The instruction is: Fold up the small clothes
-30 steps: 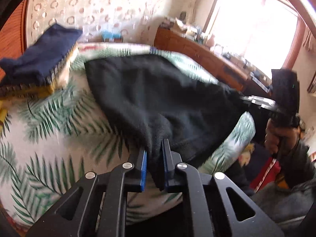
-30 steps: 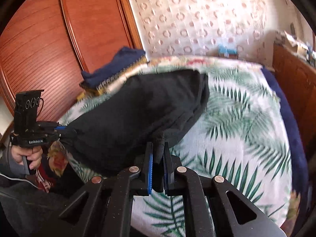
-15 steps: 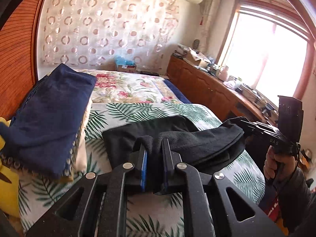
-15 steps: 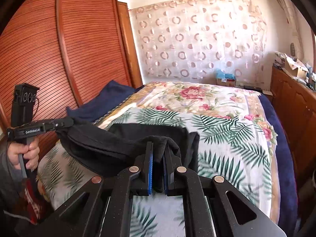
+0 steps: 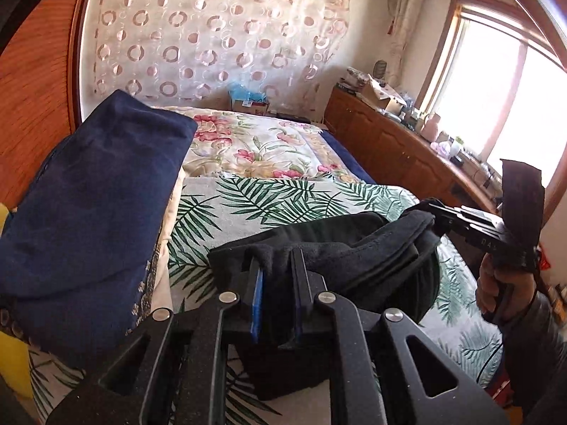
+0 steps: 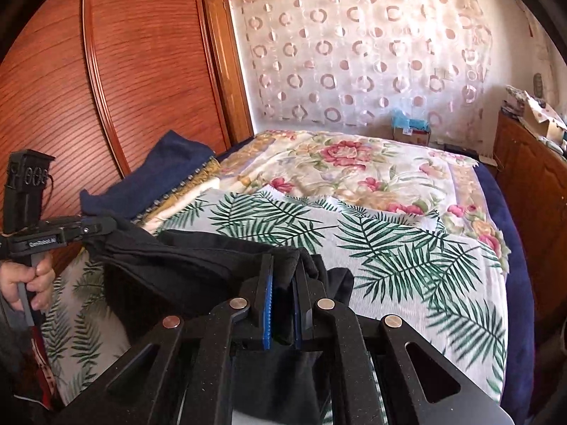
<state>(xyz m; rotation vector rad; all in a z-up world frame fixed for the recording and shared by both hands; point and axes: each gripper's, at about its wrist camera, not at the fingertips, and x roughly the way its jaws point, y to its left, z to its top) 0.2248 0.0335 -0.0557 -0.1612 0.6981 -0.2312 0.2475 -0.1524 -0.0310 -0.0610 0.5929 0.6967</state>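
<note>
Bedroom scene, big bed with a palm-leaf cover, and a navy folded pile sitting on its left side by the wardrobe. Black garment is on the near part of the bed, held up along its near edge and doubled over, so I'd guess one fold is roughly in and it still needs laying flat plus more folding. Its long axis runs left-right between the grippers. Left gripper and right gripper are each clamped on an end of it.

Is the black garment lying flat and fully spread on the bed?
No, the black garment hangs bunched between the left gripper and right gripper.
</note>
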